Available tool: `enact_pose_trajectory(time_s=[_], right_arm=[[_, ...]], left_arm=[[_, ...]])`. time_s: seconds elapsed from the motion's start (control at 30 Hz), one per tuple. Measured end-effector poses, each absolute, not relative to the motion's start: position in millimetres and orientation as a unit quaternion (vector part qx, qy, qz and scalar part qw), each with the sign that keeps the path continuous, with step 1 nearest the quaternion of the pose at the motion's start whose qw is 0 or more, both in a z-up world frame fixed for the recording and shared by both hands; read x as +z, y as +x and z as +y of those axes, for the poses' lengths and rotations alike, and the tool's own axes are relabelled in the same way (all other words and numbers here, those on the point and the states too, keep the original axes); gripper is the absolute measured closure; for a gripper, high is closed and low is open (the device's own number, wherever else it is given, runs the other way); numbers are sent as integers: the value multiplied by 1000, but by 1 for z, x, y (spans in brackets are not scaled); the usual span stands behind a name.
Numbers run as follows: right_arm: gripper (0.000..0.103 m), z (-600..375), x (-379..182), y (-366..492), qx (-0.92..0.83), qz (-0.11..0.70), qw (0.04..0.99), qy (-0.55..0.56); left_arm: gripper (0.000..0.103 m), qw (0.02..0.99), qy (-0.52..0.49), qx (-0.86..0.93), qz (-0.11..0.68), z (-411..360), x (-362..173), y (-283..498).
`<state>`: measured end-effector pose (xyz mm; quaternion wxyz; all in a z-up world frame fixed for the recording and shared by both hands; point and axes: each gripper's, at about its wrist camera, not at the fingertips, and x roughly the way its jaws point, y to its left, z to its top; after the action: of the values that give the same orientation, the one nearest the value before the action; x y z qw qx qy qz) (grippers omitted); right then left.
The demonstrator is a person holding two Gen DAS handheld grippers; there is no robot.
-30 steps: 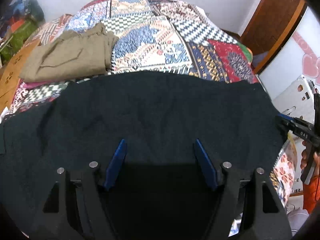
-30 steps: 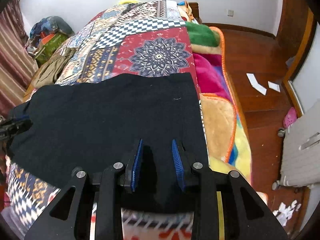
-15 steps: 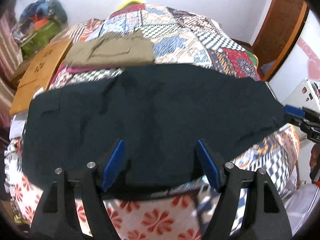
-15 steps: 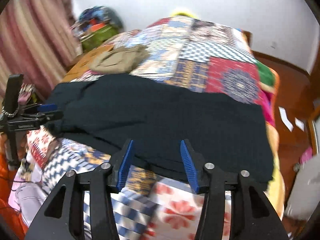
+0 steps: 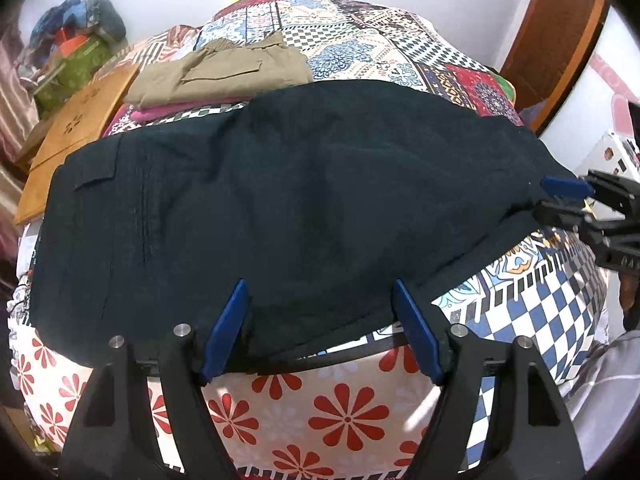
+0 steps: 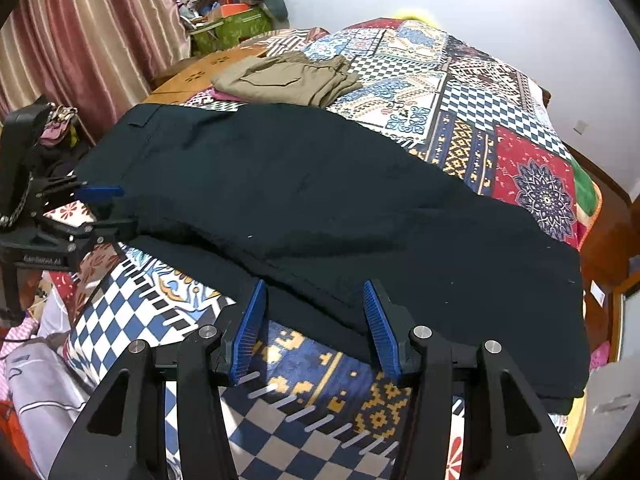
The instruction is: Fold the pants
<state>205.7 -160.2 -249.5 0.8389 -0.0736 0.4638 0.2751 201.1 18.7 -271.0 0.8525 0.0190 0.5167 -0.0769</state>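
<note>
Black pants [image 5: 288, 200] lie spread lengthwise across the near edge of a patchwork bed, doubled along their length; they also show in the right wrist view [image 6: 320, 200]. My left gripper [image 5: 320, 304] is open, its blue pads astride the near hem of the pants, with nothing clamped. My right gripper [image 6: 314, 304] is open at the near edge of the pants, just off the cloth. Each gripper shows in the other's view: the right one [image 5: 568, 196] at the pants' right end, the left one [image 6: 100, 200] at the left end.
Folded khaki pants [image 5: 224, 72] lie on the bed [image 5: 380, 52] behind the black pants, also in the right wrist view [image 6: 288, 76]. A wooden board [image 5: 76, 128] and a pile of bags [image 6: 236, 8] stand at the left. Curtains [image 6: 80, 40] hang at the left; a wooden door [image 5: 560, 28] is at the right.
Both grippers have pulled back toward the bed's near edge and opened wider. The pants now lie flat on the bed, no longer under the fingers.
</note>
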Motion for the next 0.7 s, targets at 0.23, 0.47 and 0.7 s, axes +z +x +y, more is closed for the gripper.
enact_pose_trajectory(time_s=[0.23,0.47,0.7], right_arm=[[57,-157,-250,211,269,463,841,-73],[76,-150,-250,213,266,449,850,-73],[88,-152,-248,216,271,450,849,-55]], left_arm=[[29,852,23,-85,516,21,-273,196],[28,854,15,-67,515,31,-278,195],[48,863,7,-64,501,25,-278,201]])
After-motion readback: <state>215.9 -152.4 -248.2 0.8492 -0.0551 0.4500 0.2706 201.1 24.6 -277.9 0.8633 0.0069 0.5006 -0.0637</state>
